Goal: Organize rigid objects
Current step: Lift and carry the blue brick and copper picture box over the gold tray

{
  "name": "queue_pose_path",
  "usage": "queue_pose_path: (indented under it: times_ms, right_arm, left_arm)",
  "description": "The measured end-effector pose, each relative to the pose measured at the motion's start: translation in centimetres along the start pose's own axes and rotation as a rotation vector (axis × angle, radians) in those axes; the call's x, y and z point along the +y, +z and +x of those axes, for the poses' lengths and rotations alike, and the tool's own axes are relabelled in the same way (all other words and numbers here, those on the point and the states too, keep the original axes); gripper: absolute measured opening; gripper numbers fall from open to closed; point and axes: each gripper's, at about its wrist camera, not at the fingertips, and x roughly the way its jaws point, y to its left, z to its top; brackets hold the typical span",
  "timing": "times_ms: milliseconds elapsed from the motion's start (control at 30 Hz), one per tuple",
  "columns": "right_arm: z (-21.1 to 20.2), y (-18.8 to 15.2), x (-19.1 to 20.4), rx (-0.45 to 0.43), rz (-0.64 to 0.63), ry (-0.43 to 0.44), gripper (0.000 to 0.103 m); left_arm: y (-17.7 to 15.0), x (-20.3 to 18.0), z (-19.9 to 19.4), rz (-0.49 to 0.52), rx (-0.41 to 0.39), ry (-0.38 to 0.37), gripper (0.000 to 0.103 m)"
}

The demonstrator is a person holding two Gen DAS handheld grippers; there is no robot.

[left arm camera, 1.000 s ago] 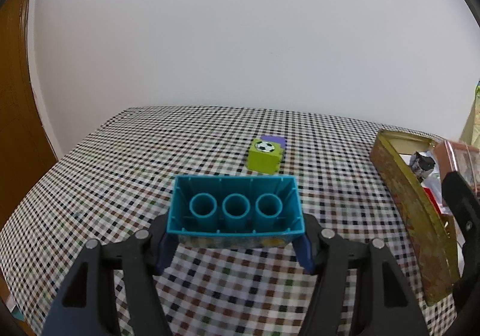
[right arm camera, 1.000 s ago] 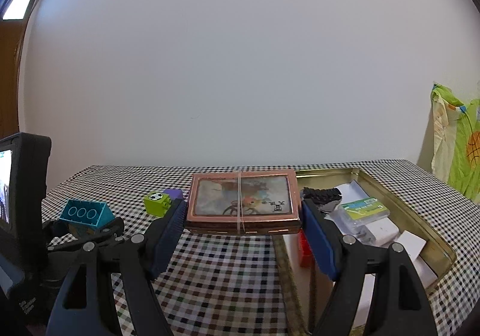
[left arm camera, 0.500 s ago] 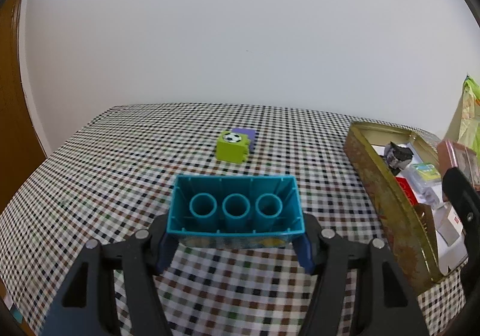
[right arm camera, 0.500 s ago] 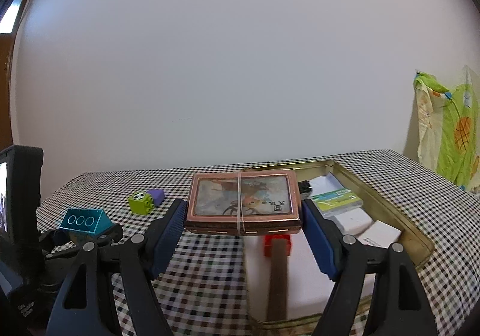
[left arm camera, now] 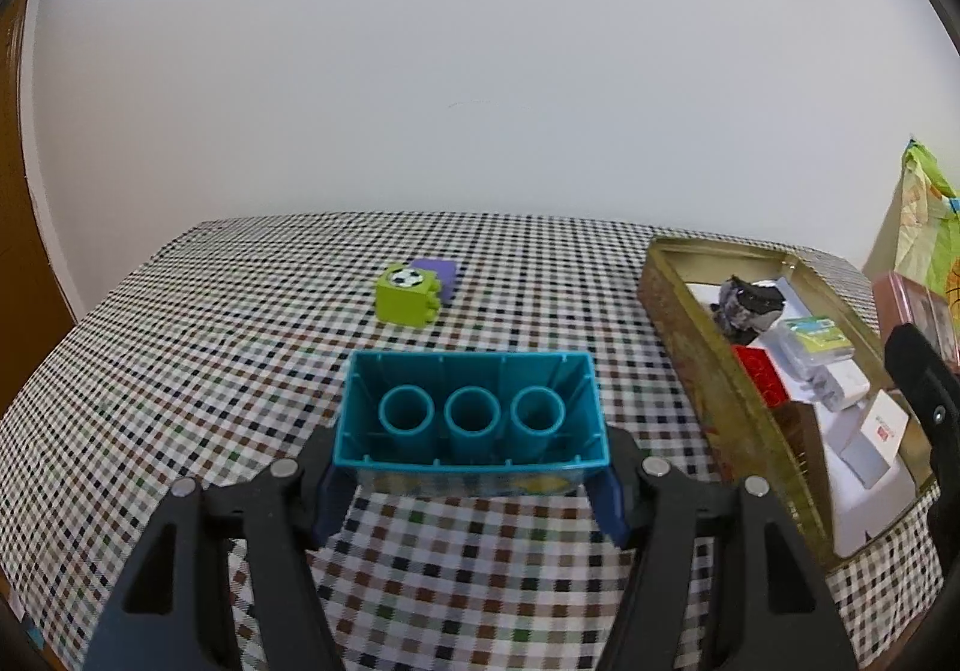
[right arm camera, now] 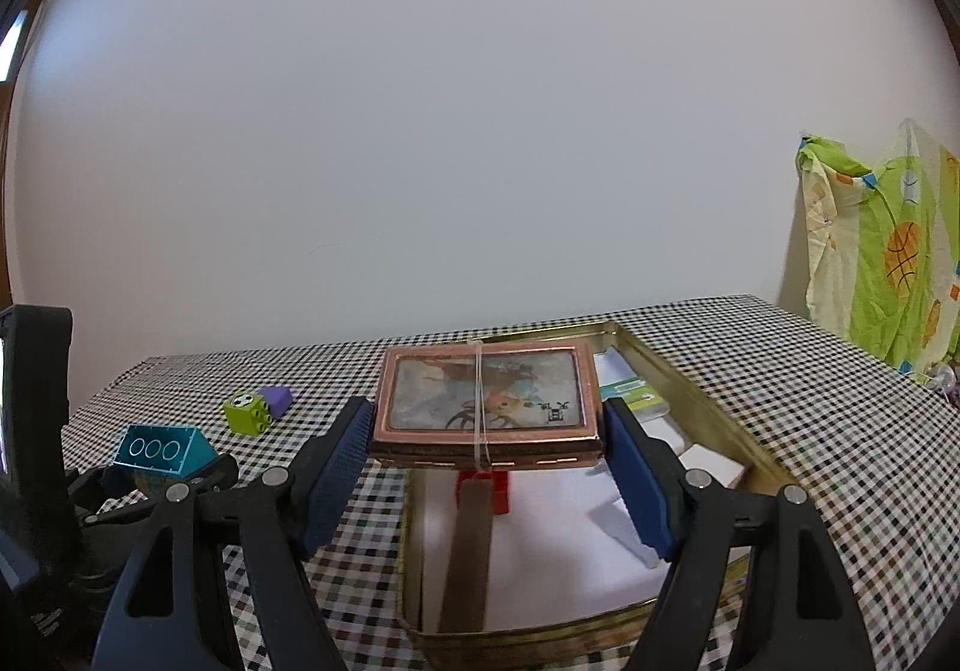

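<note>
While the right gripper (right arm camera: 486, 443) holds a copper-framed picture box (right arm camera: 485, 398) clamped between its blue pads above the near end of the gold tin tray (right arm camera: 690, 371), the left gripper (left arm camera: 471, 467) carries a teal brick (left arm camera: 471, 419) pinched by its short ends, hollow underside up, over the checked tablecloth (left arm camera: 210, 371) left of the tray. Step in hand looks like delivery: both loads probably go into the tray, so next calls for lowering the box onto a free patch, then releasing. Count: two grippers, both loaded; one tray; still loose on the cloth, one green football block (left arm camera: 407, 294) touching one purple block (left arm camera: 441, 274).
</note>
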Motion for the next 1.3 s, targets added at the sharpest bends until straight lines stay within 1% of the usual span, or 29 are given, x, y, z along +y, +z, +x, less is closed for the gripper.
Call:
queue_pose_path:
  times_ms: [133,333,567,733,967,1100,1300]
  right_arm:
    - [-0.1,0.2,-1.0,-0.010,0.004,-0.011,0.078]
    - [-0.1,0.7,-2.8,-0.017,0.014,-0.033,0.078]
    - [-0.3,1.6,-5.3,-0.046,0.008,-0.078,0.078]
    - [-0.3,1.7,-6.9,-0.046,-0.007,-0.110,0.078]
    - [0.0,2.3,-8.6,-0.054,-0.012,-0.129,0.078]
    - [0.6,2.3,-9.1,-0.051,-0.031,-0.146,0.078]
    - [1.6,2.3,-10.1,-0.033,-0.018,-0.159,0.078]
  left_arm:
    - [0.3,-0.8,-0.6,0.013,-0.016,-0.012,0.064]
    - [1.0,-3.1,-1.6,0.053,-0.043,-0.041,0.064]
    - [1.8,-5.4,-2.9,0.069,-0.067,-0.081,0.064]
    - [1.9,-7.7,-2.7,0.095,-0.060,-0.109,0.064]
    - [2.1,-10.4,-2.6,0.130,-0.058,-0.133,0.064]
    - [2.0,-11.4,-2.1,0.134,-0.044,-0.138,0.064]
    - [1.7,-12.5,-1.4,0.151,-0.022,-0.143,0.064]
